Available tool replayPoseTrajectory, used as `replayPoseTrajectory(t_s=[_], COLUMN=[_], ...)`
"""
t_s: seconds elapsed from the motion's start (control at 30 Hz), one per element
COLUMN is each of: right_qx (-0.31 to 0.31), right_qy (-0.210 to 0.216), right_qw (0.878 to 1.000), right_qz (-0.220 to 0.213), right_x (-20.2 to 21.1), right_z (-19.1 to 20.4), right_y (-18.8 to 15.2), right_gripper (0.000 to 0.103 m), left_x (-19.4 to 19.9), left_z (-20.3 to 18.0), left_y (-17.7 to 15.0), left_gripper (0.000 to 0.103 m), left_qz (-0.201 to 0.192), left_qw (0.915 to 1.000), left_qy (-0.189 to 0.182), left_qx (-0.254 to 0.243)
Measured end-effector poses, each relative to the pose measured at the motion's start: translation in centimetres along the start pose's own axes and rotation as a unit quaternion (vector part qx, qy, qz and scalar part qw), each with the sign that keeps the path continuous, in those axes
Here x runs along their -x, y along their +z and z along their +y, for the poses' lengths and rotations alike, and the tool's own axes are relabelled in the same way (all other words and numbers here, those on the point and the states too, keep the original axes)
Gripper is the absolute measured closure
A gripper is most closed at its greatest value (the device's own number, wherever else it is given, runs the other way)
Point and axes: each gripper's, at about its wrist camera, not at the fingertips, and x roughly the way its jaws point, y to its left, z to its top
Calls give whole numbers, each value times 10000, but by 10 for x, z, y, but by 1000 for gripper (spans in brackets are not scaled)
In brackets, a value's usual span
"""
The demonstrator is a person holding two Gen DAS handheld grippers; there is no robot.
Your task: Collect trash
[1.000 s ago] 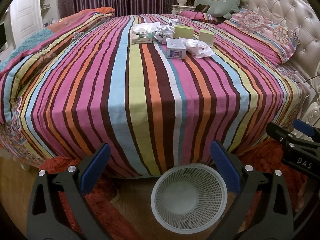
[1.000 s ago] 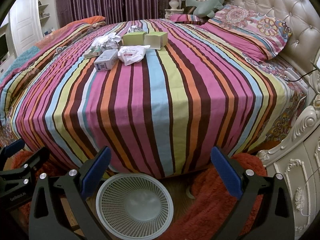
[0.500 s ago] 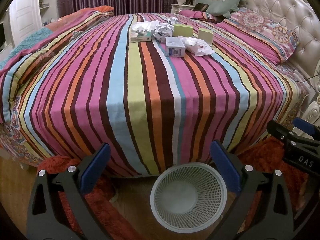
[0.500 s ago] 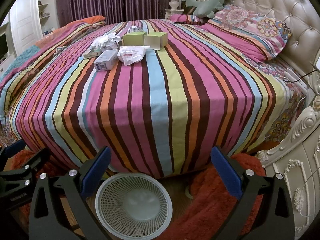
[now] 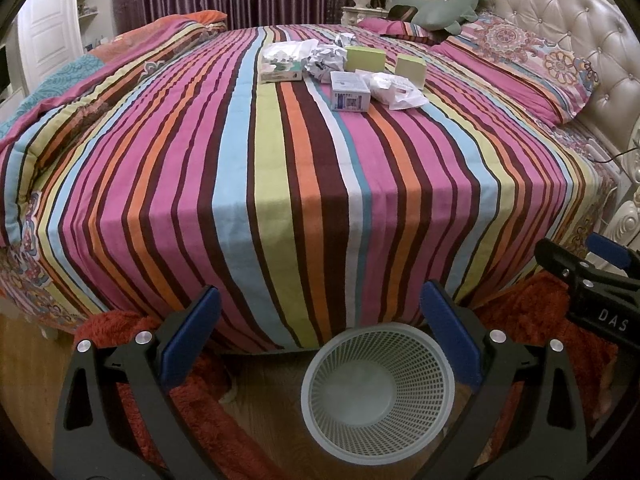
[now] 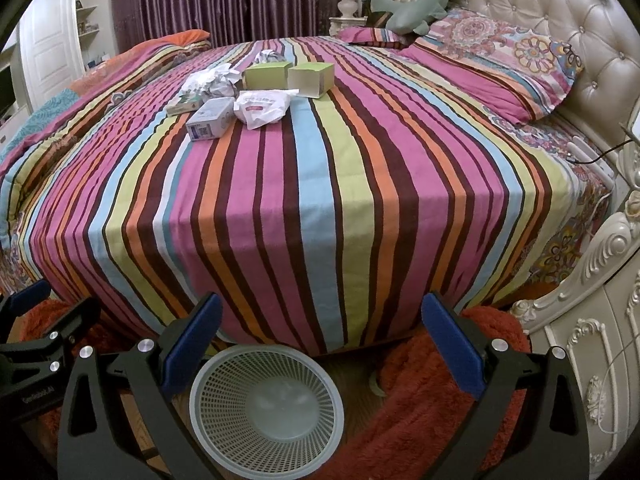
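White mesh wastebasket (image 5: 378, 390) sits empty on the floor at the bed foot; trash is clustered far up the striped bedspread (image 5: 280, 168), well apart from both tongs. Left gripper (image 5: 320, 332) and right gripper (image 6: 320, 336) are held w/ jaws apart, nothing gripped. Judged best: the near white carton (image 5: 349, 91) is reached first, squeezed across its short sides, then the crumpled paper (image 5: 325, 58). Left view shows the flat box (image 5: 280, 74) w/ paper on it; right view shows the white bag (image 6: 262, 107), green boxes (image 6: 267, 74) & carved nightstand (image 6: 592, 344).
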Motion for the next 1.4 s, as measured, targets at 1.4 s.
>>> replayPoseTrajectory(t_s=[1.4], right_qx=[-36], right_qy=[114], right_qw=[9999], right_qz=[-30], right_x=[-28], right_z=[-7], right_y=[29], right_gripper=[7], left_x=[-33], left_z=[11], left_y=[38], left_gripper=[6], left_qz=[182], left_qw=[9985], left_qy=[-325], left_qx=[398])
